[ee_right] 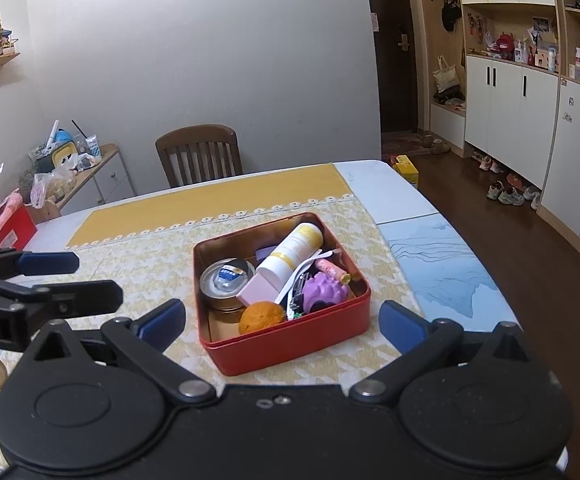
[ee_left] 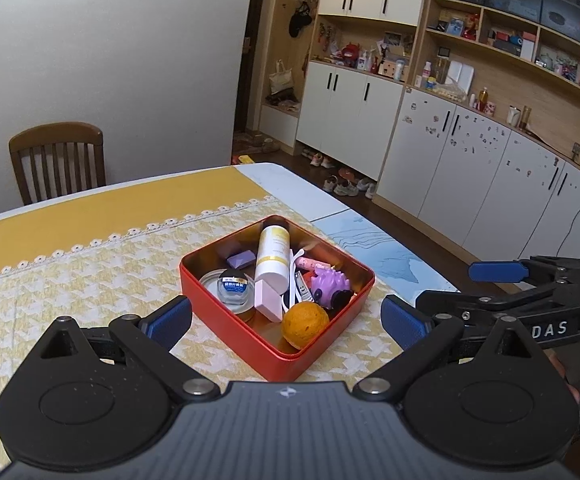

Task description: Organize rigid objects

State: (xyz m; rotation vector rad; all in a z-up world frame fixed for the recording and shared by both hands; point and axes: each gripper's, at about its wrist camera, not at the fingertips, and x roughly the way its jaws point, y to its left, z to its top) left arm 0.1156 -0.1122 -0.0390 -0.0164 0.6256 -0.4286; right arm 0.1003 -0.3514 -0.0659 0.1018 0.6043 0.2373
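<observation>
A red tin box (ee_left: 225,322) (ee_right: 290,344) sits on the yellow tablecloth. It holds a white and yellow bottle (ee_left: 271,256) (ee_right: 294,250), an orange ball (ee_left: 305,323) (ee_right: 261,317), a purple spiky toy (ee_left: 330,286) (ee_right: 325,289), a round tin with a small jar (ee_left: 229,286) (ee_right: 225,278), a pink block (ee_left: 267,300) (ee_right: 255,290) and other small items. My left gripper (ee_left: 285,320) is open and empty, just in front of the box. My right gripper (ee_right: 281,320) is open and empty, also in front of the box. Each gripper shows in the other's view.
A wooden chair (ee_left: 57,160) (ee_right: 199,154) stands behind the table (ee_left: 273,176). White cabinets and shelves (ee_left: 470,160) line the right wall, with shoes on the floor. A side cabinet with clutter (ee_right: 69,164) and a red box (ee_right: 5,228) are at the left.
</observation>
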